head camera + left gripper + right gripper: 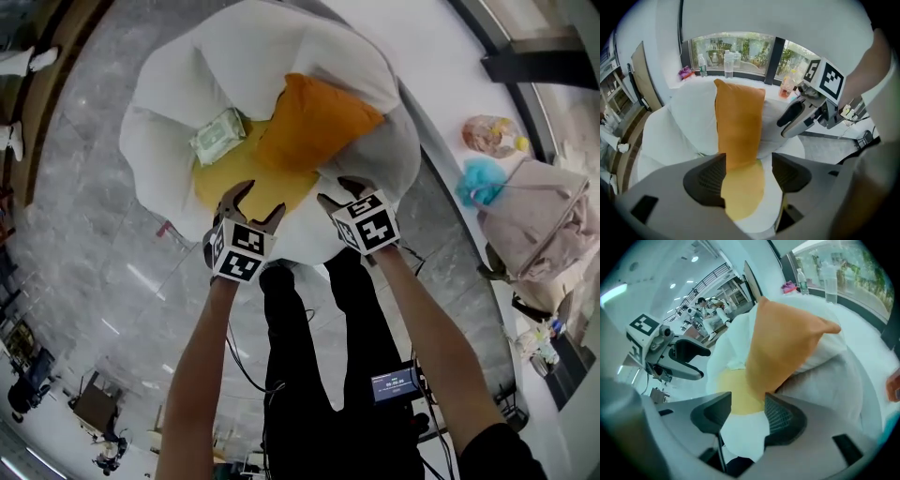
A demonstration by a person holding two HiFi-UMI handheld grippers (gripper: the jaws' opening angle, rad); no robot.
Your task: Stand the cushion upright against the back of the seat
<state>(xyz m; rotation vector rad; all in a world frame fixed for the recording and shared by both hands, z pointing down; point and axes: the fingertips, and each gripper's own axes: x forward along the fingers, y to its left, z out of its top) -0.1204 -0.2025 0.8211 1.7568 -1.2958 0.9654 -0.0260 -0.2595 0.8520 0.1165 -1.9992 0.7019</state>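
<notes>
The orange cushion (314, 122) stands on edge on the yellow seat pad (225, 183), its broad face leaning into the puffy white back of the seat (253, 47). By the look of it, the task is as good as done. The left hand-held gripper (258, 202) and the right hand-held gripper (345, 192) both hover over the seat's front lip, jaws apart and empty, clear of the fabric. The sensible move now is a clean pull-away, with no brush against that soft, plump cushion, which could slump or tip sideways. The seat is lobed, smooth and billowy; a crinkly pale packet (218, 136) lies beside the cushion.
</notes>
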